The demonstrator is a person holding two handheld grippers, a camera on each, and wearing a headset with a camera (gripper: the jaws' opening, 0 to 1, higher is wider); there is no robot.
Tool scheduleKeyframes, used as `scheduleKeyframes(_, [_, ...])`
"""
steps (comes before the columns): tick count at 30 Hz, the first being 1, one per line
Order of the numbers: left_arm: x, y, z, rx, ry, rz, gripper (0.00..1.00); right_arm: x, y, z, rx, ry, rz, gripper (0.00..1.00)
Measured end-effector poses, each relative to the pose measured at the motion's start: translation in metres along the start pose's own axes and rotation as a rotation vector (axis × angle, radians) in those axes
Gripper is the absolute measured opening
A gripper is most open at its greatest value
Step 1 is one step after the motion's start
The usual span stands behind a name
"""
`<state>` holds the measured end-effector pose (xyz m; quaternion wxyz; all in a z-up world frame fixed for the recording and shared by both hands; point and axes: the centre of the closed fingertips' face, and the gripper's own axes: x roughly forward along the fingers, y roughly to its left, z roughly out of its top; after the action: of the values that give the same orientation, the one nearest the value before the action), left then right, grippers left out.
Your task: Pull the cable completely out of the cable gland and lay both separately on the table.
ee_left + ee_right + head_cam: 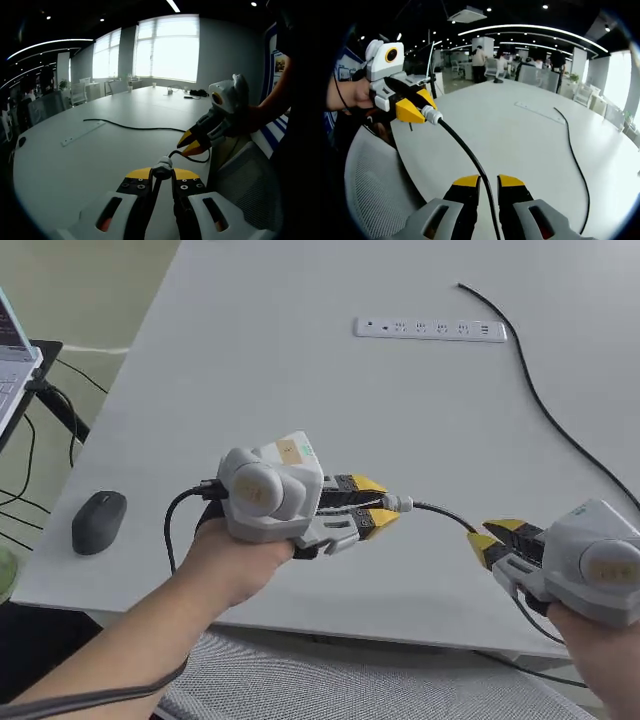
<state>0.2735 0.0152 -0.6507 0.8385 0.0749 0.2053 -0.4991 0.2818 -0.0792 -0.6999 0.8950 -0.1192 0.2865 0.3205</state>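
Surroundings first: seeing a white power strip [430, 329] lying far across the grey table [250, 360], and a loose black cord [545, 405] running past its right end toward the table's right side, both well apart from the grippers. Noting a black mouse [99, 522] sitting near the left edge and a mesh chair [260, 675] standing below the near edge. Clamping the white cable gland [398, 503] in the left gripper [378, 502], jaws closed on its rear, head poking past the yellow tips, above the table's near part. Tracing the black cable [445, 512], not yet pulled out, from the gland across to the right gripper [497, 536]. Finding, in the right gripper view, the cable threading the narrow gap between those nearly closed jaws; failing to tell whether pinching it or merely flanking it. Getting from the left gripper view the gland seated between the 2 tips and slack cable sagging toward the right gripper. Catching people [480, 57] standing among desks beyond, in the right gripper view.
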Motion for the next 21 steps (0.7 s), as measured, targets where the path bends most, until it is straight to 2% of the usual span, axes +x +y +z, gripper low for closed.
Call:
scheduleKeyframes(6, [-0.001,0.000,-0.002,0.002,0.004,0.000,0.15,-0.003,0.006,0.011,-0.058,0.002,0.012,0.14])
scheduleKeyframes(13, [-0.001,-0.001,-0.002,0.001,0.002,-0.005,0.15,-0.001,0.019,0.027,-0.199,-0.002,0.035,0.17])
scheduleKeyframes(16, [-0.001,-0.001,-0.001,-0.004,0.001,-0.007,0.15,0.001,0.025,0.034,-0.201,-0.003,0.065,0.17])
scheduleKeyframes(19, [0.000,-0.001,0.001,-0.007,-0.002,-0.011,0.15,0.004,0.032,0.039,-0.267,0.003,0.091,0.18])
scheduleKeyframes(21, [0.001,-0.001,0.000,-0.007,0.001,-0.014,0.15,0.006,0.035,0.042,-0.338,0.003,0.100,0.16])
